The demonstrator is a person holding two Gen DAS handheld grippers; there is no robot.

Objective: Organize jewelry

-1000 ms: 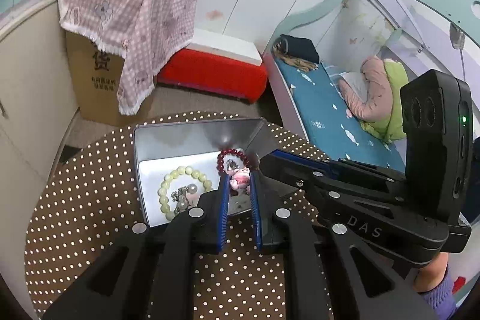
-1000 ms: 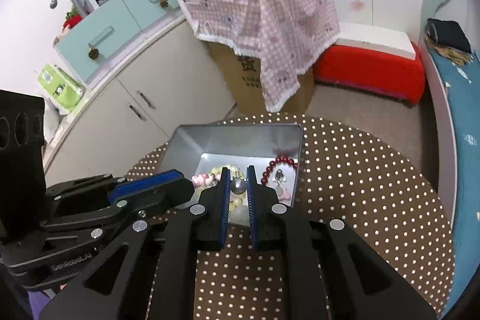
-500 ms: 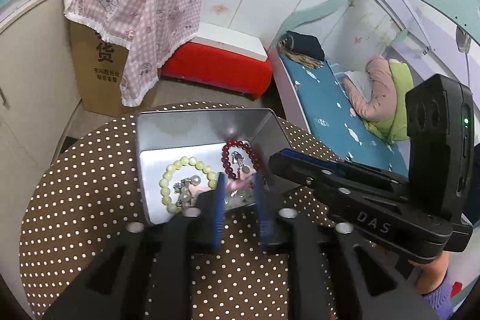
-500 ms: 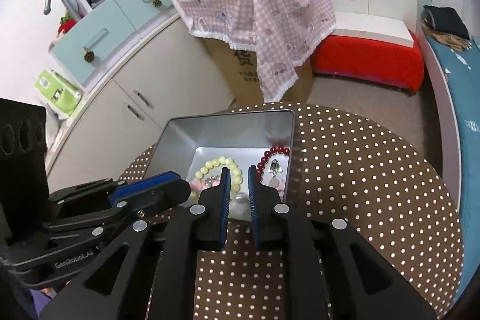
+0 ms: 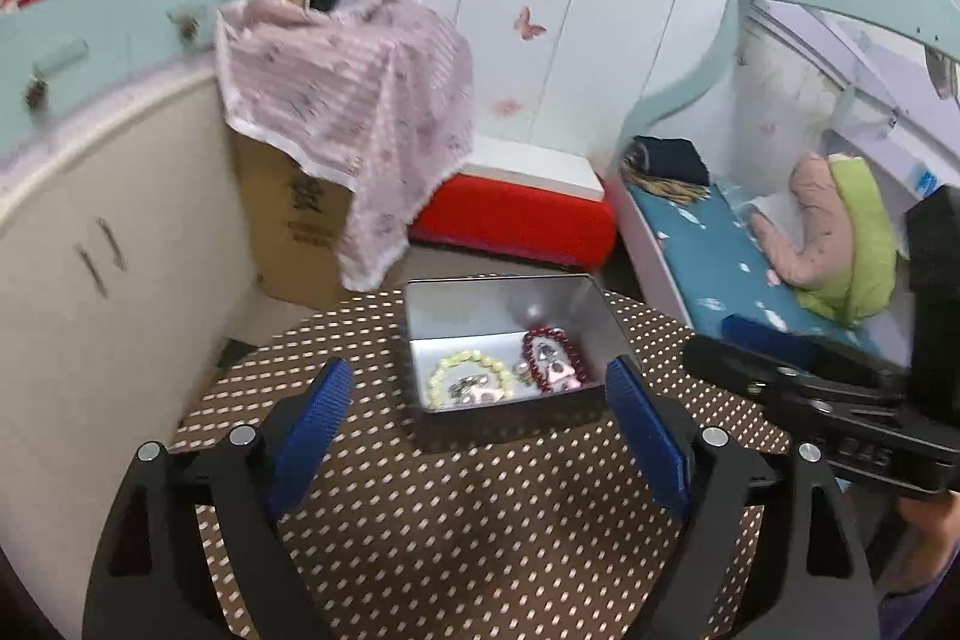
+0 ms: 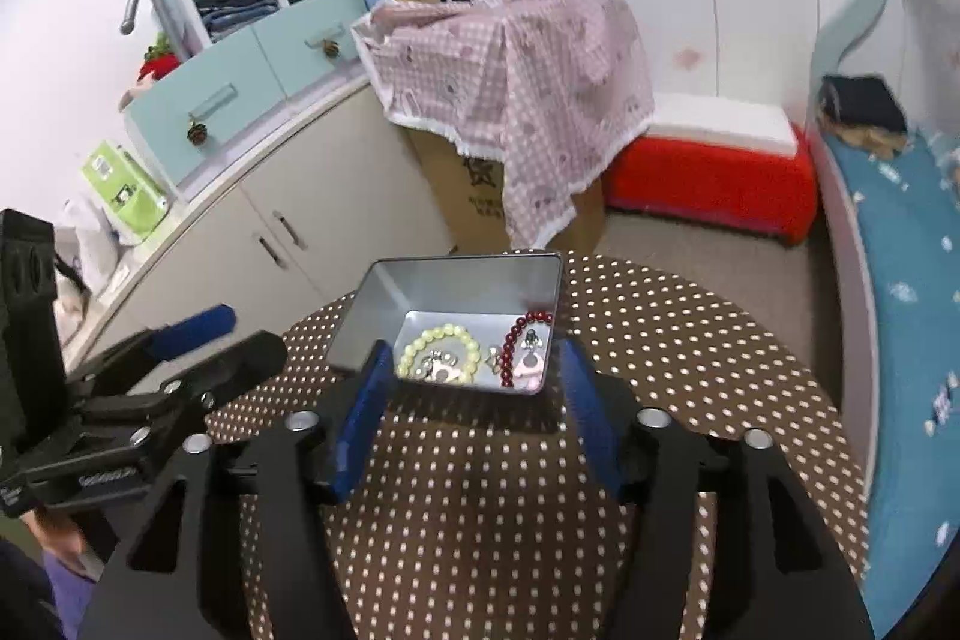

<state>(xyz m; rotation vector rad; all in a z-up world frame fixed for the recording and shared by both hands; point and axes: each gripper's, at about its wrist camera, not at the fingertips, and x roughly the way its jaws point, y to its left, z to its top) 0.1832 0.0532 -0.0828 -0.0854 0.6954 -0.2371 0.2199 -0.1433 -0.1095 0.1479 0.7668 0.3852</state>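
A silver metal tin point(image 5: 456, 298) point(image 6: 384, 298) stands on the round brown polka-dot table point(image 5: 456, 508) point(image 6: 690, 340). Inside lie a pale yellow bead bracelet point(image 5: 465, 370) point(image 6: 441, 346), a dark red bead bracelet point(image 5: 555, 358) point(image 6: 522, 340), a pink charm point(image 5: 561, 377) point(image 6: 528, 370) and small silver pieces point(image 5: 465, 388). My left gripper point(image 5: 480, 400) is open and empty, held back from the tin's near side. My right gripper point(image 6: 474, 394) is open and empty, just before the tin's near edge.
Beyond the table stand a cardboard box draped with a pink checked cloth point(image 5: 354, 124) point(image 6: 516, 58), a red and white storage box point(image 5: 522, 214) point(image 6: 708, 166), white cabinets point(image 5: 90, 232) point(image 6: 312, 202) at left and a blue bed point(image 5: 720, 244) at right.
Both grippers have opened and pulled back up from the tin. The pink charm and a small silver piece they held now lie in the tin.
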